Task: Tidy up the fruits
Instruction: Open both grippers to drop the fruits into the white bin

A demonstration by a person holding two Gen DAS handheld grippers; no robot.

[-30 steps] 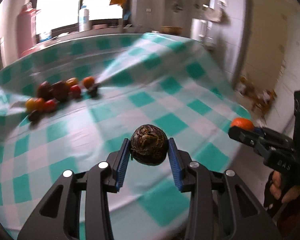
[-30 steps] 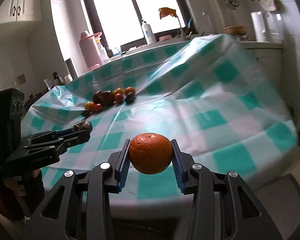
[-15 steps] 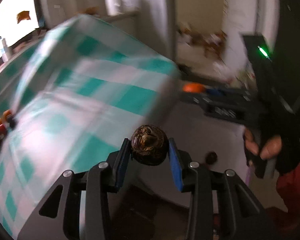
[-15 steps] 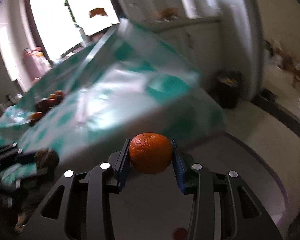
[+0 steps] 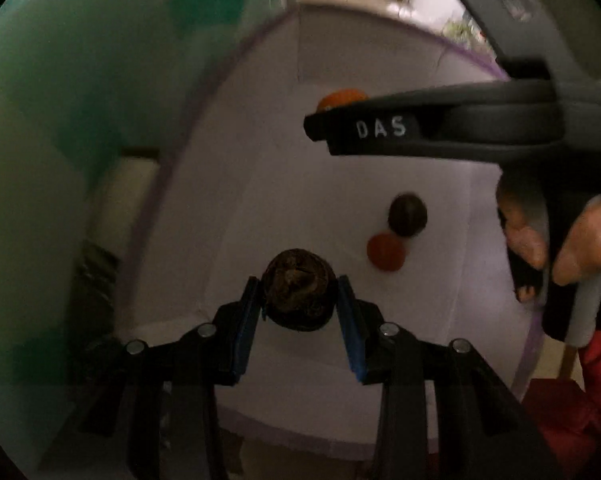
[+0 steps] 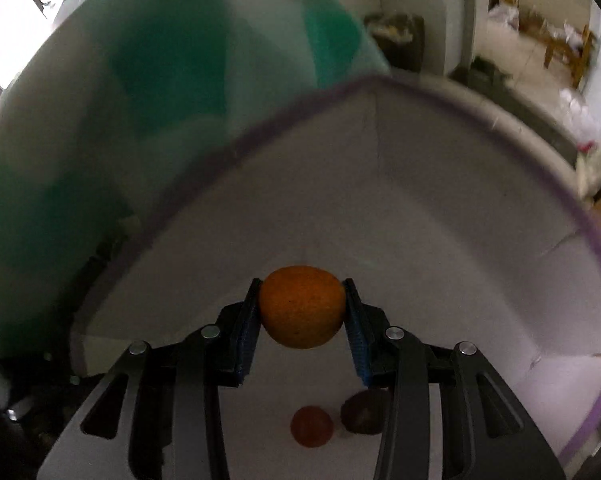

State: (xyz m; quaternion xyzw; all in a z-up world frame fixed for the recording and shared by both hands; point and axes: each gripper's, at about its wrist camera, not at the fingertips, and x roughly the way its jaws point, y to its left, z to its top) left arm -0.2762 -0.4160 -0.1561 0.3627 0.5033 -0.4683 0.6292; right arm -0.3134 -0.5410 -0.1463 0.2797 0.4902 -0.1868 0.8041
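**Both claws carry fruit over the white bin**

The left claw [image 5: 298,306] is clamped on a dark, wrinkled round fruit [image 5: 298,296], its blue pads pressing the 2 sides. The right claw [image 6: 300,312] grips an orange [image 6: 300,306] the same way, across its widest part. Both hang over a white bin with a purple rim [image 6: 440,92], which sits below the checked green cloth [image 6: 140,80] draped over the desk edge. 2 fruits already lie on the bin floor, touching each other: a small red one [image 5: 385,251] and a dark one [image 5: 407,209].

The orange looks firm, with a pebbled skin that should hold well. The wrinkled fruit looks lighter and possibly brittle, so a gentle squeeze across its middle seems wise. Both would likely roll once released, so letting go low over the bin floor seems best.
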